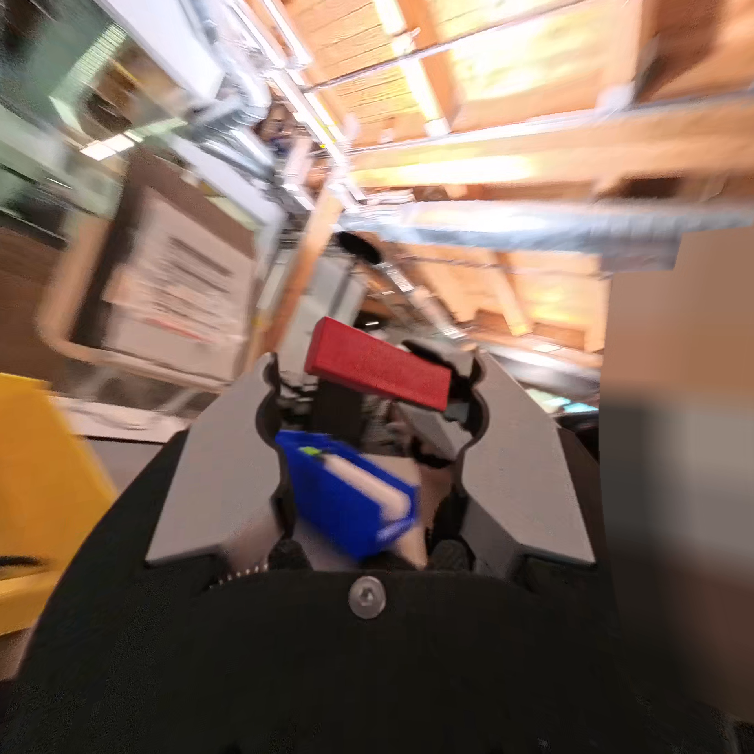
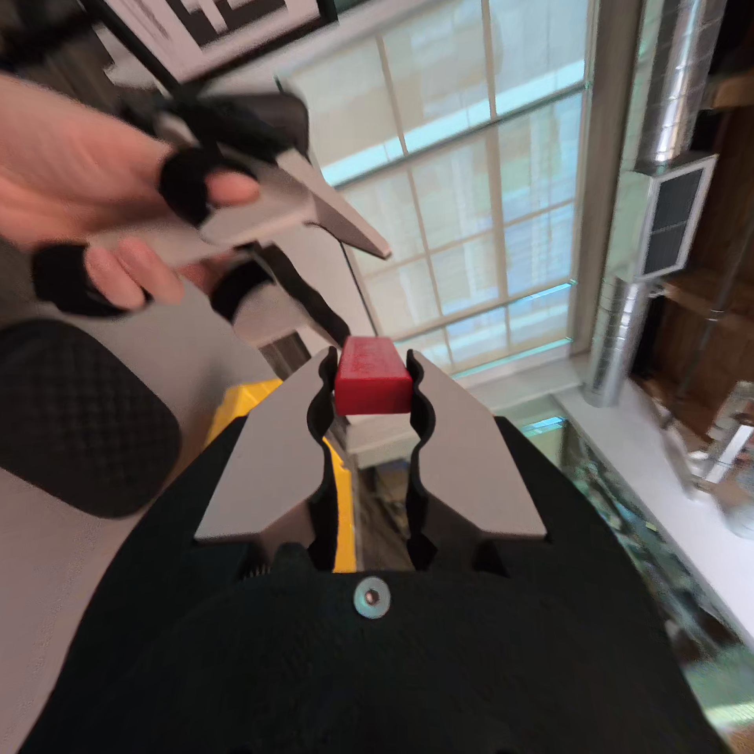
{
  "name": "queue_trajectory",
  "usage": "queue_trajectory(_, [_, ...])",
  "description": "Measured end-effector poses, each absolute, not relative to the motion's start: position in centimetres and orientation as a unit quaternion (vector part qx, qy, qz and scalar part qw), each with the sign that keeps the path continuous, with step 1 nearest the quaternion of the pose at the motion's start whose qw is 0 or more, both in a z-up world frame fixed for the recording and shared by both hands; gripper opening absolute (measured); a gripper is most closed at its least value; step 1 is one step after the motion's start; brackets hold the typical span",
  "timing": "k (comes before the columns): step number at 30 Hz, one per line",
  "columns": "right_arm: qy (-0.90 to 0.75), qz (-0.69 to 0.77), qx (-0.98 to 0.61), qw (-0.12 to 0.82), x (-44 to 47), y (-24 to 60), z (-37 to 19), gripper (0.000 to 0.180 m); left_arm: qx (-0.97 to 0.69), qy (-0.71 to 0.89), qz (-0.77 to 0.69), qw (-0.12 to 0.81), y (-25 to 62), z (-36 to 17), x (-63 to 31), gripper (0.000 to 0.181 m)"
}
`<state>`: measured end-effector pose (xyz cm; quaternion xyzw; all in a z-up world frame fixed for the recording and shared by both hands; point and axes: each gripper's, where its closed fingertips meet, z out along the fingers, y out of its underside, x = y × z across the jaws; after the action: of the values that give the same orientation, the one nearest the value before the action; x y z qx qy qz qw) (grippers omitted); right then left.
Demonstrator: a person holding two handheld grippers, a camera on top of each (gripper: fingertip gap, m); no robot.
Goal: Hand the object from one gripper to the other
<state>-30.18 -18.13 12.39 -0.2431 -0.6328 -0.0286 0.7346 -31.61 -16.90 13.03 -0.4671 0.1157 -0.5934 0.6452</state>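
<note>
A red rectangular block [image 2: 372, 383] is clamped between the tips of my right gripper [image 2: 371, 359], which is shut on it. My left gripper [image 2: 363, 293], held by a person's hand [image 2: 81, 212], shows at the upper left of the right wrist view with its jaws open next to the block's far end. In the left wrist view the block [image 1: 377, 367] lies tilted across the gap between the tips of my open left gripper [image 1: 375, 359]. It is clear of the left finger; contact at the right finger cannot be told. Both views are motion-blurred.
A blue bin [image 1: 347, 493] holding a pale object lies below between the left fingers. A yellow bin [image 1: 41, 481] is at the left and also shows in the right wrist view [image 2: 245, 404]. A dark mesh chair back [image 2: 73, 420], windows [image 2: 469, 204] and ducting are behind. Left and right tips are no more than a few centimetres apart.
</note>
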Motion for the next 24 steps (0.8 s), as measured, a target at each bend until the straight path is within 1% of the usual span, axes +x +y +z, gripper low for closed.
queue_trajectory(1, [-0.626,-0.06,-0.243,0.739,-29.9,-17.5,12.6,0.033,-0.49,0.124,-0.536,0.676,-16.6,12.8,-31.9,0.102])
queue_trajectory(3, [-0.614,-0.122,-0.243,0.741,-29.6,-16.3,12.7,0.032,-0.532,0.153,-0.421,0.719,-16.4,12.6,-31.9,0.113])
queue_trajectory(4, [-0.612,-0.147,-0.239,0.74,-29.7,-16.0,12.6,0.033,-0.551,0.168,-0.367,0.731,-16.3,12.5,-31.7,0.12])
queue_trajectory(6, [-0.621,-0.17,-0.224,0.731,-30.4,-16.1,11.8,0.033,-0.577,0.199,-0.276,0.742,-16.3,12.3,-31.1,0.128])
queue_trajectory(8, [-0.633,-0.17,-0.206,0.727,-31.1,-16.8,11.0,0.033,-0.59,0.231,-0.238,0.736,-16.5,12.0,-30.1,0.132])
queue_trajectory(11, [-0.649,-0.177,-0.168,0.721,-31.8,-18.3,10.4,0.033,-0.602,0.27,-0.261,0.704,-16.8,11.1,-28.8,0.135])
queue_trajectory(15, [-0.649,-0.18,-0.161,0.721,-31.9,-19.0,10.5,0.033,-0.589,0.289,-0.299,0.693,-17.3,10.7,-28.4,0.128])
queue_trajectory(18, [-0.656,-0.18,-0.146,0.718,-32.2,-19.6,10.2,0.033,-0.604,0.29,-0.264,0.694,-16.5,10.0,-28.8,0.122])
queue_trajectory(20, [-0.659,-0.179,-0.143,0.716,-32.3,-19.8,10.0,0.034,-0.606,0.3,-0.253,0.692,-16.4,9.6,-28.6,0.107])
queue_trajectory(23, [-0.654,-0.166,-0.134,0.726,-32.4,-20.2,10.2,0.034,-0.594,0.303,-0.253,0.701,-16.7,9.9,-28.6,0.107])
queue_trajectory(24, [-0.652,-0.15,-0.139,0.73,-32.4,-20.3,10.4,0.04,-0.589,0.3,-0.252,0.707,-16.7,10.2,-28.8,0.106])
